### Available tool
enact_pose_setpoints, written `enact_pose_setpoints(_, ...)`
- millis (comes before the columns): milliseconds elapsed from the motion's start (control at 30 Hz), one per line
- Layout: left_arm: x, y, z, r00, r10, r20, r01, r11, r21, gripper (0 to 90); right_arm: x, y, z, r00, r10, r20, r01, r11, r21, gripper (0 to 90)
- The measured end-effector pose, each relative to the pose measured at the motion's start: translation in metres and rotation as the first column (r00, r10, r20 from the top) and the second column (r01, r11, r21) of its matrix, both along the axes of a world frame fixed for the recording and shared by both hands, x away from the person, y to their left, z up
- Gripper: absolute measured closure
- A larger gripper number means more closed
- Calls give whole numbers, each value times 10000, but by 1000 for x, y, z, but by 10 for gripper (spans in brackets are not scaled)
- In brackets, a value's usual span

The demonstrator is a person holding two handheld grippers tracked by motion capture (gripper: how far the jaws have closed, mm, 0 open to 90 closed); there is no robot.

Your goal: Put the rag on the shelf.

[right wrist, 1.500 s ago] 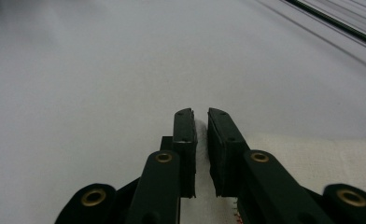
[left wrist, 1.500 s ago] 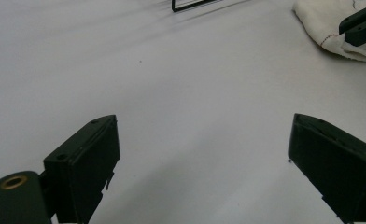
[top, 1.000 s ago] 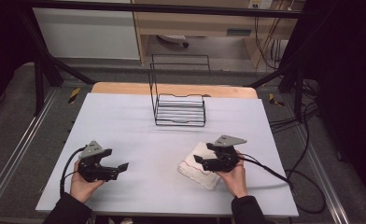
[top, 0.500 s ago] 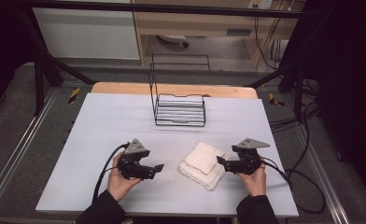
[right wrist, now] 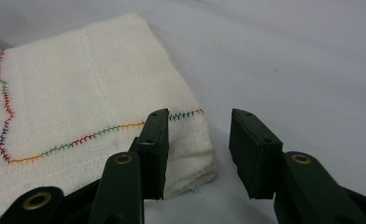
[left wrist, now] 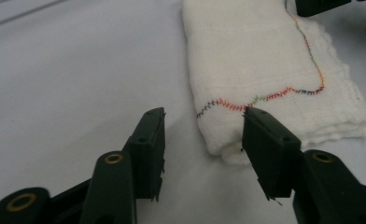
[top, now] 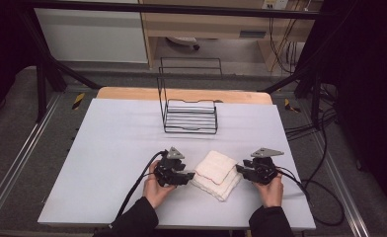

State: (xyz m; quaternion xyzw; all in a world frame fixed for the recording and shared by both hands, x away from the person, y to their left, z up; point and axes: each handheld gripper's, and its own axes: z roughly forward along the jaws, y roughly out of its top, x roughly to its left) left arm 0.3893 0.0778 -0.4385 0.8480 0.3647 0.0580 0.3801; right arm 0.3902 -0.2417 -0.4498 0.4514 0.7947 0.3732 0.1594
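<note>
A folded white gauze cloth with rainbow stitching [top: 215, 173] was seen lying between the two tongs on the pale grey tabletop [top: 117, 143]. Soft, light and limp, it was judged best pinched at its corners. The left gripper [left wrist: 202, 140] and right gripper [right wrist: 197, 149] had just been closing, each astride a corner, nothing yet clamped.

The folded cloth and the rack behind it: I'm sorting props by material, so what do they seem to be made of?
The folded cloth looks like soft, white, loosely woven cotton, perhaps gauze: a visible weave, fuzzy layered edges and multicoloured zigzag stitching. The rack seems to be thin metal wire with a dark, probably painted or coated finish: slim black rods form an open frame.
</note>
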Motion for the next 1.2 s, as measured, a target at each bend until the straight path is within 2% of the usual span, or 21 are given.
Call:
enact_pose_setpoints(33,0,-2,-2,10000,50,-76,-50,10000,-8,523,0,0,0,9998,-46,-173,47,10000,46,623)
enact_pose_setpoints(167,2,-5,-5,9996,-38,-270,36,10000,-83,590,1,1,-1,9992,-14,-389,23,9998,221,672)
enact_pose_setpoints(233,3,-6,-6,9988,-115,-481,109,9999,-132,625,1,0,-1,9975,-131,-696,166,9986,501,694)
enact_pose_setpoints(333,3,-8,-8,9965,-254,-802,229,9992,-321,723,2,0,-2,9953,-205,-945,276,9968,750,741)
enact_pose_setpoints(500,1,-7,-6,9964,-295,-793,279,9994,-213,824,2,1,0,9913,-302,-1282,430,9942,985,817)
enact_pose_setpoints(633,-4,-4,-2,9967,-298,-754,284,9994,-202,836,2,6,2,9946,-176,-1022,250,9972,710,823)
enact_pose_setpoints(700,-9,1,1,9976,-328,-611,324,9994,-74,839,1,11,5,9963,-16,-862,74,9978,663,824)
enact_pose_setpoints(767,-13,8,4,9979,-325,-552,325,9995,-20,839,3,23,8,9975,237,-672,-179,9962,854,824)
enact_pose_setpoints(833,-19,16,6,9983,-284,-518,285,9996,3,839,3,25,9,9974,331,-633,-272,9954,921,824)
enact_pose_setpoints(967,-30,38,6,9992,-15,-391,13,10000,-69,838,5,43,9,9946,832,-613,-766,9917,1030,823)
enact_pose_setpoints(1000,-32,42,6,9993,85,-370,-89,9999,-105,838,5,54,8,9926,1087,-545,-1029,9896,1002,823)
enact_pose_setpoints(1133,-37,58,5,9993,280,-266,-279,9996,66,837,7,65,8,9910,1278,-407,-1226,9861,1120,822)
enact_pose_setpoints(1200,-40,64,4,9986,358,-394,-357,9994,26,834,8,72,8,9895,1414,-303,-1372,9842,1117,822)
